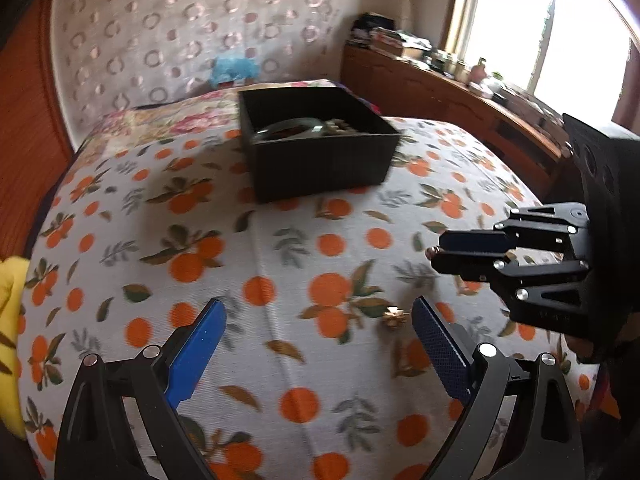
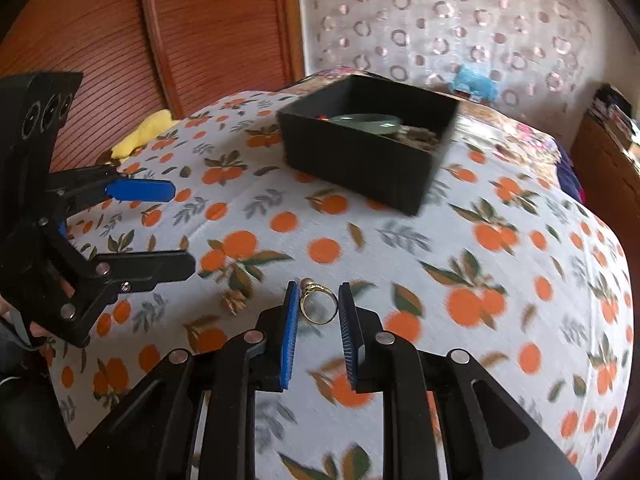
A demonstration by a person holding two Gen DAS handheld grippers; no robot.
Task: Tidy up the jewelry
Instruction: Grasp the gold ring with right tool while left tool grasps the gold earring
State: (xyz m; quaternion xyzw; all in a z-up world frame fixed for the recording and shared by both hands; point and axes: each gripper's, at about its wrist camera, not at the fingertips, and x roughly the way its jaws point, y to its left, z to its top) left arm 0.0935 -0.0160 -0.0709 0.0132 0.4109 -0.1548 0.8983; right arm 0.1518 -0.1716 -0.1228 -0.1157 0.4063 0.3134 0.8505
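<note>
One box (image 2: 360,160), one ring (image 2: 318,307), one bangle (image 2: 366,122)

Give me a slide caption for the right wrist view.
Right gripper jaws bracket a gold ring over the orange-print bedspread, black jewelry box ahead.

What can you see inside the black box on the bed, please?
Inside the black box a pale green bangle rests on top, with a heap of brownish-gold pieces beside it. The near wall hides the box floor and anything lying lower.
</note>
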